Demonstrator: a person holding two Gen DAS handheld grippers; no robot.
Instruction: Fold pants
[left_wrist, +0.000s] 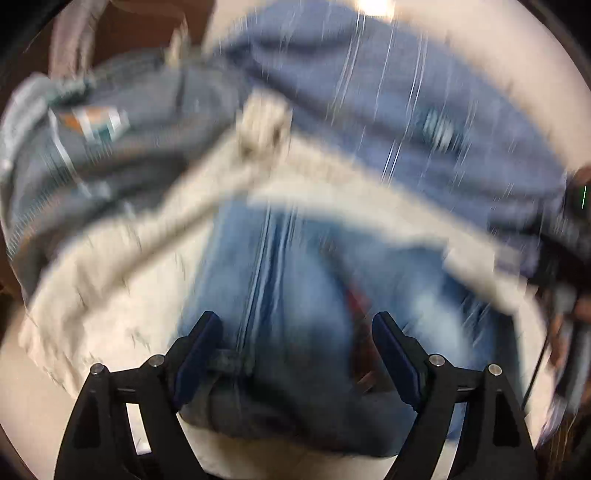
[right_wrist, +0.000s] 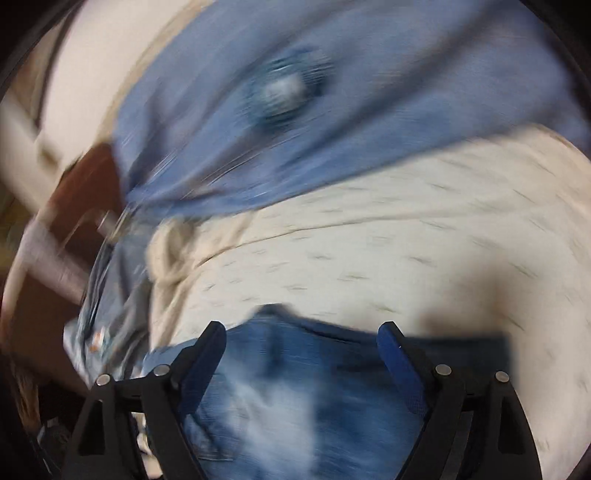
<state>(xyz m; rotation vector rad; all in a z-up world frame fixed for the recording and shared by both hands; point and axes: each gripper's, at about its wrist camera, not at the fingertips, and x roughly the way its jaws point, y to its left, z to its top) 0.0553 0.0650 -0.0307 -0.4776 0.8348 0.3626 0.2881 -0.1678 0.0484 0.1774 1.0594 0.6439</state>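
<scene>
Lying on a pale surface (left_wrist: 33, 424), blue jeans (left_wrist: 295, 295) between both wide-open, empty claws (left_wrist: 297, 332) (right_wrist: 303, 343).

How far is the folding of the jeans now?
Hard to judge through the blur. The jeans lie bunched on a cream cloth, with other blue garments behind; no neat fold shows. Left tongs and right tongs hang open over the denim, gripping nothing. The folding seems still ahead.

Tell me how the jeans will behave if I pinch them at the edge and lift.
The jeans lie rumpled, so they will likely sag and trail rather than hold shape. The thick seam suggests dense denim, probably heavy for its size. They overlap the cream garment, so dragging might snag it.
</scene>
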